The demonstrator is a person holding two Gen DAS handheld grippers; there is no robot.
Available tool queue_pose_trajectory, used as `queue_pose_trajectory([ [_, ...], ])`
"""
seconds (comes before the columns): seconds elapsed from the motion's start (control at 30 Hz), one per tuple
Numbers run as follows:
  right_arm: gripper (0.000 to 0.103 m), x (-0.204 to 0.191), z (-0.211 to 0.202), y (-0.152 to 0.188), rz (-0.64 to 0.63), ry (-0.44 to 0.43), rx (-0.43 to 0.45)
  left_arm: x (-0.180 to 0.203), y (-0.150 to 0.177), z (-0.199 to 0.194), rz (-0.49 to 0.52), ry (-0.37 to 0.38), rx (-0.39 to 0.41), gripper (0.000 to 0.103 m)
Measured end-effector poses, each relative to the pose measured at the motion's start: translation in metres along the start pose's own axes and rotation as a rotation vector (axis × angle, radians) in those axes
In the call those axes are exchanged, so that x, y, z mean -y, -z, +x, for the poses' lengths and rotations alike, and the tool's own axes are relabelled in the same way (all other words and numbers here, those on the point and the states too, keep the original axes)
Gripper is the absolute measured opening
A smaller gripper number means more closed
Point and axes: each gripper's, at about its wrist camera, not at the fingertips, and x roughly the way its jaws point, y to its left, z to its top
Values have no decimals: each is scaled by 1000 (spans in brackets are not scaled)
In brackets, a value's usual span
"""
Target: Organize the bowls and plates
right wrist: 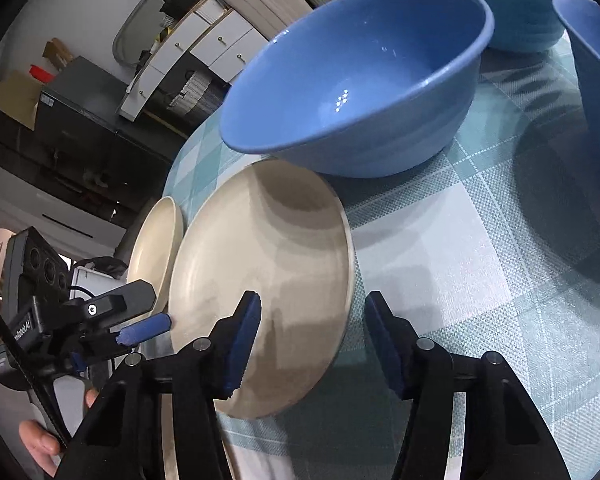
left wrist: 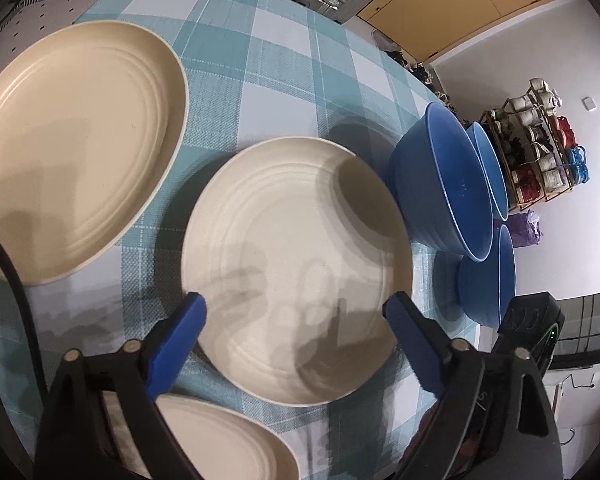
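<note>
White wall, shoe rack

Right gripper jaws agape astride cream plate rim

Three round cream plates lie on the checked-cloth table: one at centre, one toward the far-left edge, one at the near edge. Three deep blue bowls cluster along the right edge, just beside the centre plate.
</note>
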Motion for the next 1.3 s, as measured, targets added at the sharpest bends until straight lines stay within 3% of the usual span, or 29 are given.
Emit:
queue_pose_trajectory([
  [0.07, 53, 0, 2, -1, -1, 3, 10, 1, 0, 3, 11, -9, -9, 82],
  [0.1, 41, -1, 3, -1, -9, 3, 7, 2, 0, 5, 17, -13, -11, 80],
  [0.13, 39, -2, 4, -1, -14, 10, 2, 2, 1, 6, 20, -15, -13, 80],
  [0.33, 39, -2, 5, -1, -20, 20, 8, 3, -1, -7, 22, -37, 13, 80],
  [0.5, 39, 0, 5, -1, -22, 23, 16, 3, -3, -13, 30, -133, 26, 80],
  [0.7, 39, -1, 4, 0, -35, 27, 20, 0, -3, -11, 15, -183, 42, 80],
  [1.1, 32, -1, 7, 0, -34, 33, 18, -2, -11, 20, 40, -254, -14, 80],
  [1.23, 27, 0, 7, -1, -27, 40, 19, 4, -13, 25, 91, -280, -17, 68],
  [1.3, 26, 1, 8, -1, -23, 38, 22, 4, -12, 27, 91, -263, -24, 68],
])
